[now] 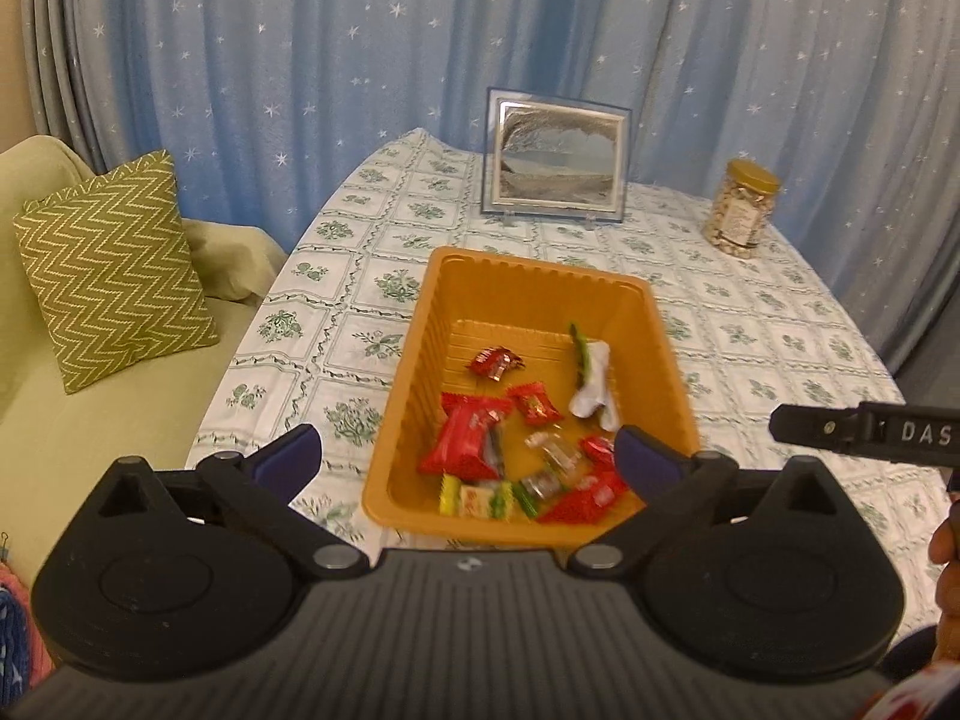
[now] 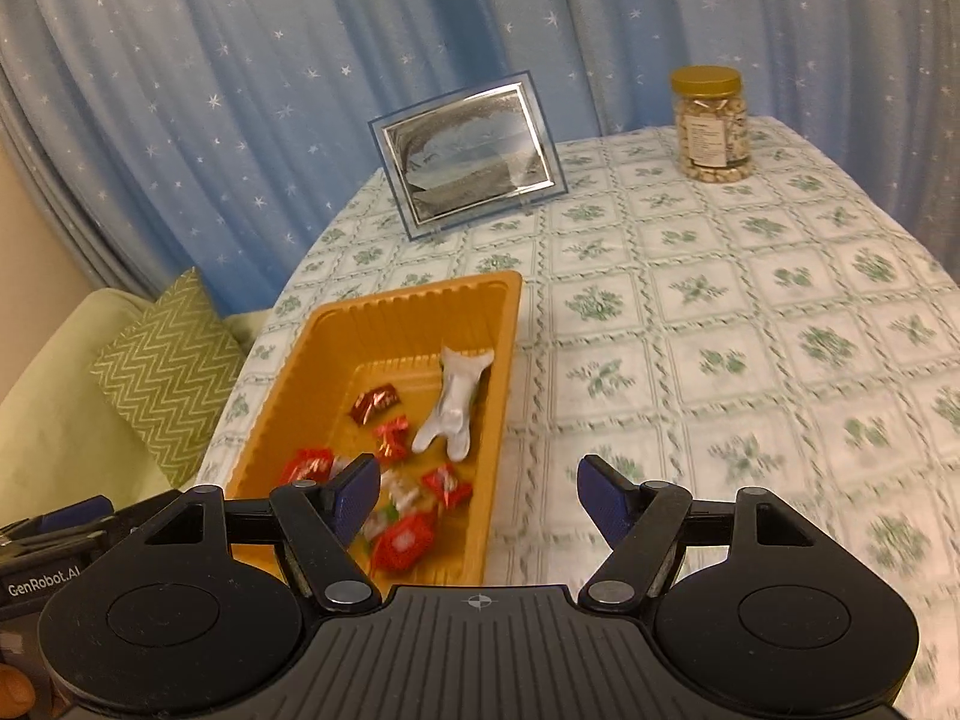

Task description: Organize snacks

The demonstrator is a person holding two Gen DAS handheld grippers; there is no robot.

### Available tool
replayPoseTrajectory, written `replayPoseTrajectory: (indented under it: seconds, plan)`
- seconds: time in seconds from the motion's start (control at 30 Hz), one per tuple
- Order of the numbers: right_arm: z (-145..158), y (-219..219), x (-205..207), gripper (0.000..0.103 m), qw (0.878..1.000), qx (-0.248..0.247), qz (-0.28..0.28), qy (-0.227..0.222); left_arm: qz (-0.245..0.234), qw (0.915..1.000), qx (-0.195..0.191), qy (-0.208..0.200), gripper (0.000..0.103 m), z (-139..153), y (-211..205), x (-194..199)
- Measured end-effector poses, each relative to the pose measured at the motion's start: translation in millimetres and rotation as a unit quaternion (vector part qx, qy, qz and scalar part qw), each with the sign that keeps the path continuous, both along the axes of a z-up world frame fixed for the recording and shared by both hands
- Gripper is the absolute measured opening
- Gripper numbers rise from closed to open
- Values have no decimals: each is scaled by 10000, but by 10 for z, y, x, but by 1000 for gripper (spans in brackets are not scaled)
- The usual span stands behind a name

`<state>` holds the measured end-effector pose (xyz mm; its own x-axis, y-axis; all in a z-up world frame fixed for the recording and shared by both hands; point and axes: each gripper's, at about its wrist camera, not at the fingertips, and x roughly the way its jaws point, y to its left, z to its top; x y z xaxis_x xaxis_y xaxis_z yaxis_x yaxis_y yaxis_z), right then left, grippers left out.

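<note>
An orange plastic tray [image 1: 540, 267] sits on the floral tablecloth and holds several wrapped snacks. Among them are a large red packet [image 1: 465, 441], small red candies [image 1: 534, 402], a white packet [image 1: 594, 387] and a yellow-green sweet [image 1: 477, 498]. My left gripper [image 1: 468, 450] hovers over the tray's near end, jaws wide open and nothing between the blue pads. In the right wrist view the tray [image 2: 420, 294] lies to the left with the white packet [image 2: 453, 405] inside. My right gripper [image 2: 480, 483] is open and empty above the tray's right rim and the cloth.
A framed picture [image 1: 555, 159] stands at the table's back, and a gold-lidded jar of nuts [image 1: 741, 210] at the back right. A green sofa with a zigzag cushion [image 1: 114, 264] is left of the table. Blue starred curtains hang behind.
</note>
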<state>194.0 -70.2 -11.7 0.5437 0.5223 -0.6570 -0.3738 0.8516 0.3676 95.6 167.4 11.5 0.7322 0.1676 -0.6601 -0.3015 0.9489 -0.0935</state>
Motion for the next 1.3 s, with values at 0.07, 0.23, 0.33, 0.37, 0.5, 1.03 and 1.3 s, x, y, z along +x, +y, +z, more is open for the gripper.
replayPoseTrajectory:
  seconds: [0.07,0.23,0.33,0.37,0.5,1.03,1.3]
  plan:
    - [51,-47,-148,74,10000,-28,8,-55,1,10000,29,-38,103,51,-71,-119]
    - [145,-158,-449,76,9998,-142,-15,-129,46,9998,79,-164,103,156,-228,-393]
    - [197,-225,-591,76,9996,-174,-47,-195,87,9997,39,-227,103,201,-285,-539]
    - [212,-245,-638,76,9996,-184,-62,-218,92,9997,51,-230,103,211,-304,-580]
    - [237,-310,-808,77,9992,-271,-67,-301,71,9998,95,-142,103,221,-385,-704]
    - [262,-562,-1334,77,9966,-702,-86,-414,-71,9998,153,89,103,195,-692,-1111]
    - [284,-584,-1584,77,9953,-863,9,-445,-24,9996,236,134,103,247,-798,-1292]
